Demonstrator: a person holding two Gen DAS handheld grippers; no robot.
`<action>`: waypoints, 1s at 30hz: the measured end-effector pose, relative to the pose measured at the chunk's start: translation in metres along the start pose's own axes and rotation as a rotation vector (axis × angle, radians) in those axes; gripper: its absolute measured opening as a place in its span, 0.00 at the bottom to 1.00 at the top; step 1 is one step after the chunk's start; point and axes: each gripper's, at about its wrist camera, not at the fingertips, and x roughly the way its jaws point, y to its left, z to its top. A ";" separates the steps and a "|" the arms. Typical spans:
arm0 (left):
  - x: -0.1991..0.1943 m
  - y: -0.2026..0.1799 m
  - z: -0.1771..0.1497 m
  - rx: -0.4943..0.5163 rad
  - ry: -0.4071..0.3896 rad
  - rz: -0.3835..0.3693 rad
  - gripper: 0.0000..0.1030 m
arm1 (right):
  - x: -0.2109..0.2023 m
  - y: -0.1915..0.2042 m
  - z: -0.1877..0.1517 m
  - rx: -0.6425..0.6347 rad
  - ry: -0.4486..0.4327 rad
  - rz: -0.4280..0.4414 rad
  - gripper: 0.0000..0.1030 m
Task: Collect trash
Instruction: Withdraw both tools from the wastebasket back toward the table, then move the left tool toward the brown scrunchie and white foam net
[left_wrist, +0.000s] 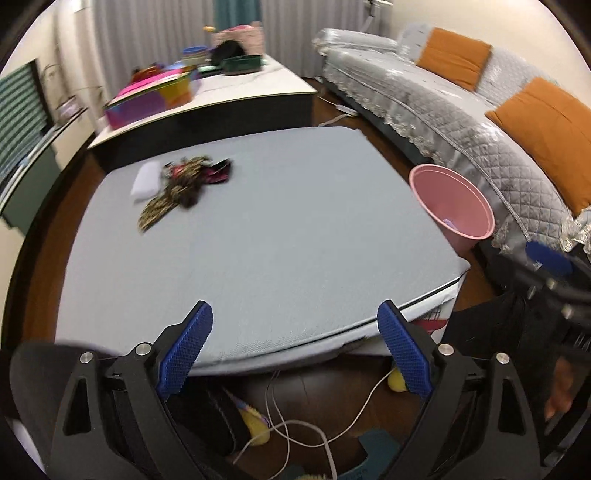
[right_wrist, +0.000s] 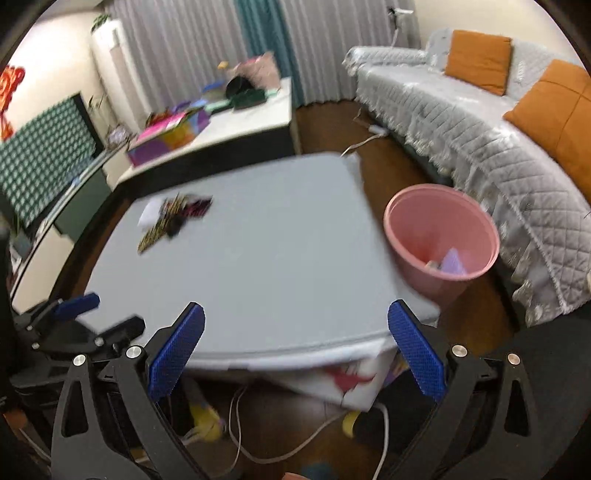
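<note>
Trash (left_wrist: 181, 184) lies at eleven o'clock on the grey table (left_wrist: 277, 240) — far from us. Both our left gripper (left_wrist: 295, 354) and right gripper (right_wrist: 295, 358) gape empty; a hasty grab could scatter wrappers away from the pink bin (right_wrist: 441, 236).

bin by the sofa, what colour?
Pink bin, clearest in the right wrist view.

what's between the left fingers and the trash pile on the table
Only bare grey table top lies between the left fingers and the trash pile, as the left wrist view shows.
</note>
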 end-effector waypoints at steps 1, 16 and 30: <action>-0.003 0.000 -0.005 -0.003 -0.010 0.010 0.85 | 0.000 0.005 -0.003 -0.014 0.007 0.007 0.95; -0.029 0.022 -0.024 -0.079 -0.078 0.077 0.85 | -0.018 0.062 -0.012 -0.237 -0.050 0.066 0.95; -0.010 0.057 -0.009 -0.157 -0.065 0.095 0.85 | 0.017 0.057 0.015 -0.188 0.016 0.041 0.95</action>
